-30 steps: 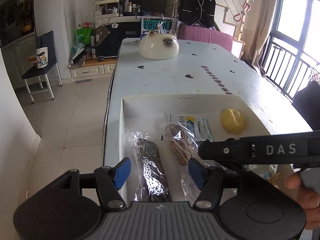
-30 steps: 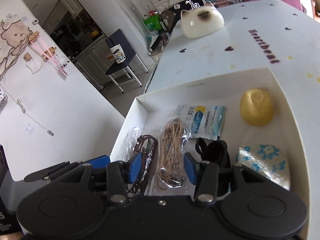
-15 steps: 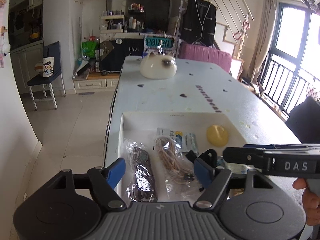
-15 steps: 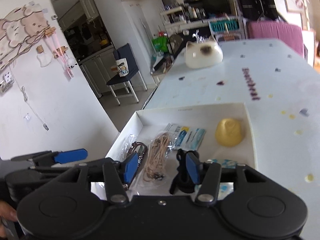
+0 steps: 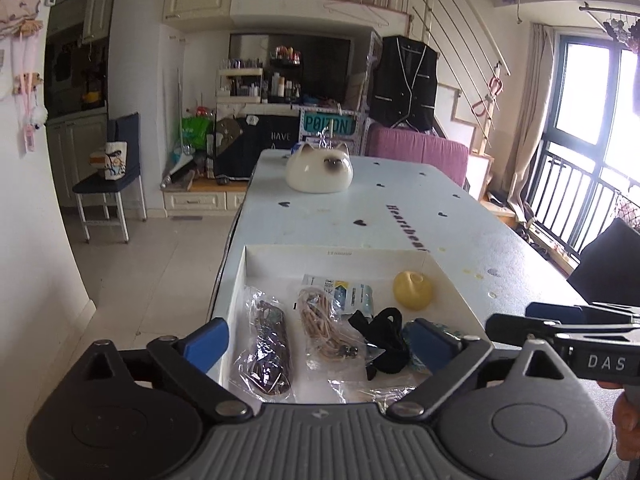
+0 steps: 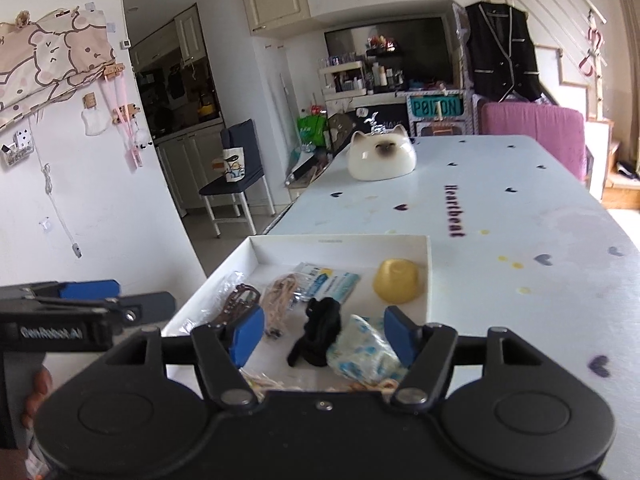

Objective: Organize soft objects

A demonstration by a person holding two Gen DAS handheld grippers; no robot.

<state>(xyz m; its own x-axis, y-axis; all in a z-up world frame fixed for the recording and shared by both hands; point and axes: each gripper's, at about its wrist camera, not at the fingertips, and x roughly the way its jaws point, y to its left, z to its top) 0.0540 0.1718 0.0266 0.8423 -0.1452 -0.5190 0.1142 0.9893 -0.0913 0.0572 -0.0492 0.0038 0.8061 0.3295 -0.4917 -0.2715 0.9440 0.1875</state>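
Observation:
A white box [image 5: 336, 255] [image 6: 429, 272] sits at the table's near end. It holds a bagged dark cord [image 5: 269, 350] [image 6: 237, 307], a bagged beige cord [image 5: 326, 322] [image 6: 280, 294], a blue-and-white packet [image 5: 352, 295] [image 6: 332, 282], a yellow soft lump [image 5: 413, 290] [image 6: 398, 280], a black fabric piece [image 5: 384, 338] [image 6: 320, 332] and a blue-patterned white bundle [image 6: 366, 354]. My left gripper [image 5: 320, 346] is open and empty above the box's near edge. My right gripper [image 6: 325, 334] is open and empty above the black piece and the bundle.
A white cat-shaped dish [image 5: 320, 170] [image 6: 382, 158] stands at the far end of the long white table [image 5: 400, 216]. A blue chair [image 5: 108, 182] stands on the tiled floor at left. A dark object [image 5: 608, 276] lies off the table's right edge.
Both grippers have risen and drawn back from the box, so more of the room shows. The right gripper's jaws have opened wider. The black fabric piece lies free in the box.

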